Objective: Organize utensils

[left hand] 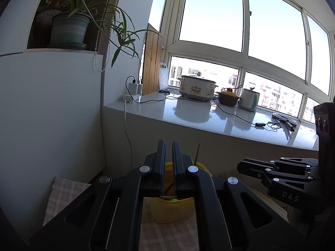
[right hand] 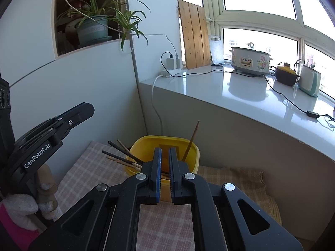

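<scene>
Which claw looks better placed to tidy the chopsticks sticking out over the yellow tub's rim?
Probably the left claw: in the right wrist view it sits on the side where the chopsticks lean out of the tub. The right claw faces the tub's middle. Both are shut and empty.

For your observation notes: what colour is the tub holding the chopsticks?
Yellow. The tub shows best in the right wrist view, with brown chopsticks leaning over its rim.

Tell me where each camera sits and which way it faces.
Left wrist: on the left gripper, fingers together, looking over the yellow container toward the windowsill; the right gripper shows at right.
Right wrist: on the right gripper, fingers together, facing the same container with chopsticks; the left gripper shows at left.
Shared: container, windowsill, potted plant.
</scene>
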`<state>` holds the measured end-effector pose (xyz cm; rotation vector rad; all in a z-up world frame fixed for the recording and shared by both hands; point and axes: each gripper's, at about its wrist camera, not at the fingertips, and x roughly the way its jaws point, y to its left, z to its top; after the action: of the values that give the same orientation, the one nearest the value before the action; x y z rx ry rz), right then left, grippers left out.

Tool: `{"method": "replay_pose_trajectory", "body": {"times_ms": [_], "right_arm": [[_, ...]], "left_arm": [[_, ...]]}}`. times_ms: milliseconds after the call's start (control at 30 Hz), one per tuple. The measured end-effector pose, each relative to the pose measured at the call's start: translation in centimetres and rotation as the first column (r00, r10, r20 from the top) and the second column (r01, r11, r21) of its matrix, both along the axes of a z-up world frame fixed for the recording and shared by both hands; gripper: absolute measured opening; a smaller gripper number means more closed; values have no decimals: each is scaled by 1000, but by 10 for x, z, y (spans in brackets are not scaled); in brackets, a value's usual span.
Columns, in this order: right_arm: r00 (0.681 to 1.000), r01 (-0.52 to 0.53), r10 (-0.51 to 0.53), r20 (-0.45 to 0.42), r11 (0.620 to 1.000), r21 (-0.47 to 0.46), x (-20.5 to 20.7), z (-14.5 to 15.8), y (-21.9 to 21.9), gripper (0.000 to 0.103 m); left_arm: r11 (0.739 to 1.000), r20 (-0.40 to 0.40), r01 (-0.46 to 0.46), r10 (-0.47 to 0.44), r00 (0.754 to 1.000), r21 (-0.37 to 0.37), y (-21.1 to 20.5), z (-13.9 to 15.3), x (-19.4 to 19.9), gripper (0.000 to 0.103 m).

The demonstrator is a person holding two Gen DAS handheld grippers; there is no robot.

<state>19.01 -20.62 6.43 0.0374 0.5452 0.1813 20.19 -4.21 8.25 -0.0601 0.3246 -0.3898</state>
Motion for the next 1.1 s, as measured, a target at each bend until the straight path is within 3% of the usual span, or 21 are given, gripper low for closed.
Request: {"method": "replay_pose_trajectory", "body": {"times_ms": [367,400,467,500,533,667,733,933,1100], "right_arm": [[998,31,-27,63,998,-53,-44,-14,13,19],[997,37,-34,69,998,-46,-48,-15,13,25],[996,48,-45,83,998,-30,-56,-16,13,38],[994,55,-53,94,998,-26,-61,-17,13,45],[993,63,-60,105,998,-30,-65,-19,14,46],[989,90,-86,118,995,-32,-77,-23,12,52],[988,99,-95,118,995,-26,-82,-25,11,58],[981,142,-129,144,987,-81,-99,-32,15,72],[982,153,-146,120,987,-50,-107,-41,12,79]], "left_arm": [[999,-43,-10,12,999,44,22,-25,-57,3],[999,-46,-12,14,999,50,22,-27,-61,7],[998,-54,-12,15,998,57,23,-32,-71,27],[998,-53,-13,16,998,57,24,-34,-76,44],[998,-46,-18,21,999,55,24,-35,-82,54],[997,-43,-16,19,999,77,21,-41,-102,63],[997,-43,-23,26,999,68,22,-44,-111,77],[995,-40,-57,60,997,87,22,-54,-131,96],[989,-41,-84,89,995,120,21,-60,-140,103]]}}
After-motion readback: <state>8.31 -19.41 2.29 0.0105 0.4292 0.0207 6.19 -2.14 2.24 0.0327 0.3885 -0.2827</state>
